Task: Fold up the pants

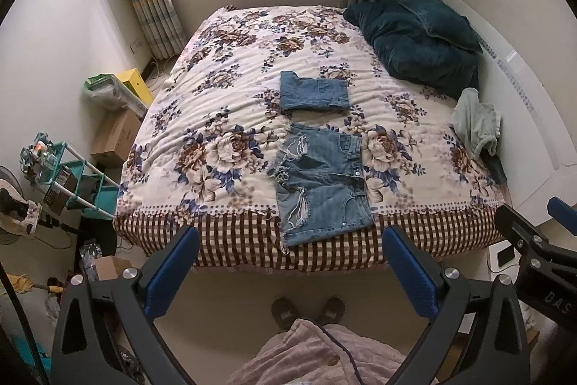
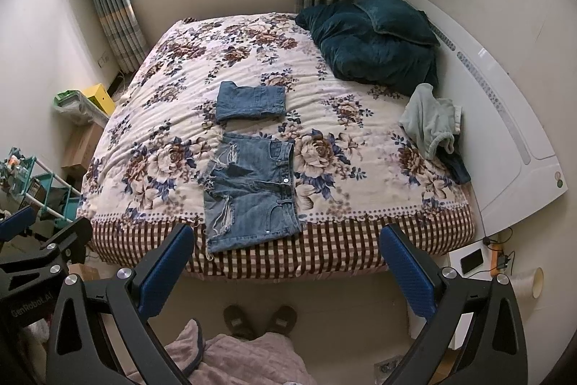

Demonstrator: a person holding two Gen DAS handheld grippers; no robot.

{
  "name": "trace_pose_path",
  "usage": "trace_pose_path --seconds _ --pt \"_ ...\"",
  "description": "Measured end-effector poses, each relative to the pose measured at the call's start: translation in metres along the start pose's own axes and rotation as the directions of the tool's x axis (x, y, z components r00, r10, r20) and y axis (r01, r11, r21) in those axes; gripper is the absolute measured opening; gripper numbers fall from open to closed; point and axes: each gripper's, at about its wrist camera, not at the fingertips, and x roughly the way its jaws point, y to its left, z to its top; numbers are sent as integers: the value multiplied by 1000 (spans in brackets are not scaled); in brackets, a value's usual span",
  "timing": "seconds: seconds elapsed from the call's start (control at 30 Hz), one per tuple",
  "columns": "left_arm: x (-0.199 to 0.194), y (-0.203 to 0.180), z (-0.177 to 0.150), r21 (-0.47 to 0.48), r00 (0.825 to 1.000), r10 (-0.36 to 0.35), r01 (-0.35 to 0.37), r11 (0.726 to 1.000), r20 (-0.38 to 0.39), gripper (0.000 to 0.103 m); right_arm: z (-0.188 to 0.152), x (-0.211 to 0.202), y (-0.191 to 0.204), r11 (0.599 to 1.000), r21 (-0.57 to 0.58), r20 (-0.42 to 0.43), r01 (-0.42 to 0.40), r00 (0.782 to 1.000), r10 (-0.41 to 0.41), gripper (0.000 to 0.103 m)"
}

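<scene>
Denim shorts [image 1: 321, 186] lie spread flat at the near edge of the bed [image 1: 223, 118], waistband to the right, prob. laid out for folding; an already-folded denim piece [image 1: 313, 91] sits just beyond. Left gripper [image 1: 290, 271] & right gripper [image 2: 285, 271] hover short of the bed, fingers spread wide, holding and touching nothing.

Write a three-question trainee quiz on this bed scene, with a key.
1. True or false: the frayed denim shorts near the bed's front edge lie spread flat, unfolded.
2. Which item sits just beyond them? A) folded denim piece B) teal pillow C) pale green garment
3. Fill in: the left tongs and right tongs are both ____ and hold nothing.

Key: 1 true; 2 A; 3 open.
</scene>
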Motion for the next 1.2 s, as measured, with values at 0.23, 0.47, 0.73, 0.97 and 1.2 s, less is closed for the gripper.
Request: trace_pose_path --seconds 0.23,0.47,0.73,0.97,1.2 --pt "0 0 3 0 1000 -1 1 1000 -3 103 5 -2 1 1000 3 1 -2 1000 2 103" --pt "-2 -1 2 0 1000 -4 4 1000 -2 103 10 -5 3 1000 7 4 -7 1000 7 103" --pt "-4 -1 3 -5 1000 -8 8 1000 -4 103 8 -11 2 1000 16 6 -13 1000 13 103" --pt "-8 -1 2 -8 1000 -15 15 1000 -4 103 5 -10 -1 1000 13 9 -13 1000 13 103" --pt "-8 -2 0 -9 1000 -17 17 1000 -2 103 2 -14 0 1000 20 8 -13 1000 13 103"
